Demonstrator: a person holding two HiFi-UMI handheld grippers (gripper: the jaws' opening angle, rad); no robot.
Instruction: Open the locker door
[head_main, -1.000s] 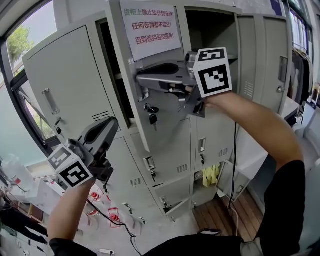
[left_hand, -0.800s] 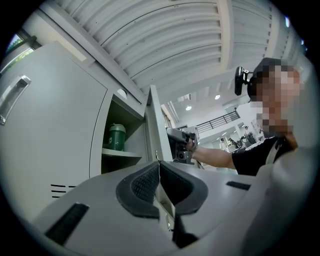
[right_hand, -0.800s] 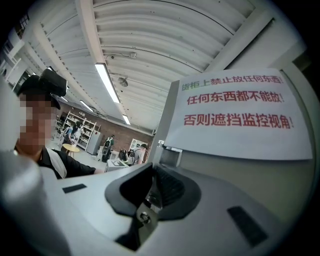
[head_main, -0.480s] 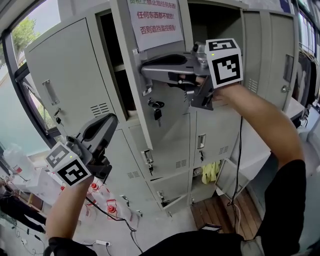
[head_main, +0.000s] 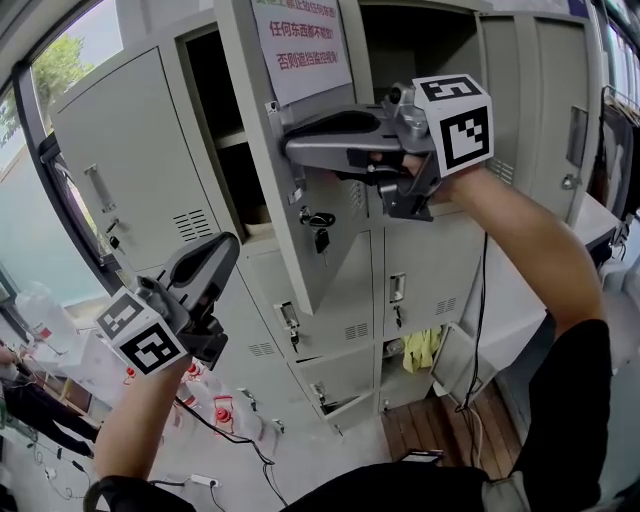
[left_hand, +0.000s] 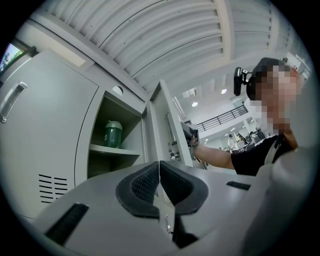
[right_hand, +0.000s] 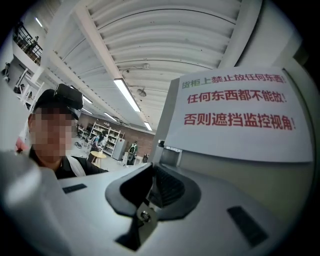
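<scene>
1. The right gripper (head_main: 290, 152) pinches a metal latch tab (right_hand: 142, 217) on the locker door (head_main: 330, 265), which stands swung open.
2. Keys (head_main: 319, 228) hang just below its jaws.
3. The left gripper (head_main: 215, 255) hangs well below, jaws pressed together on nothing.

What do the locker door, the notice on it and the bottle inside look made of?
The door looks like painted sheet steel: even matte grey, thin folded edge. The notice is white printed paper, flat and thin. The bottle is green, perhaps plastic or coated metal; too small to tell.
</scene>
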